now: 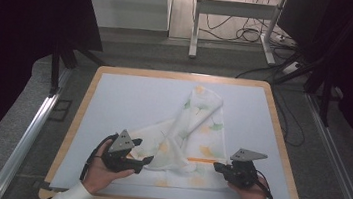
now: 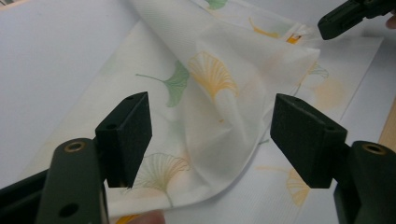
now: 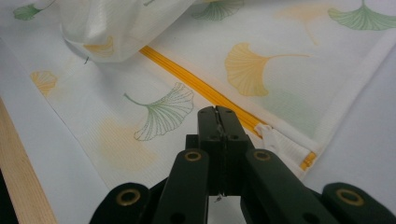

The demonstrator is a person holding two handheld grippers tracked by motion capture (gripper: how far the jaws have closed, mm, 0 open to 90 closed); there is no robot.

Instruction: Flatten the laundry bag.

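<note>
Clearly, we see one white mesh bag (image 1: 195, 142) printed with green and yellow ginkgo leaves, lying on the tabletop (image 1: 124, 98) from the centre down to 6 o'clock. Its upper part is folded over itself and crumpled, while the lower part lies flat. One orange zipper (image 3: 196, 84) runs along the flat part. We hold two tools. Our left tool (image 2: 210, 140) is released, its jaws wide apart on both sides of a raised fold of the bag, at about 7 o'clock on the tabletop. Our right tool (image 3: 218, 122) is clenched, jaws pressed together with nothing between them, just above the zipper end at 5 o'clock.
</note>
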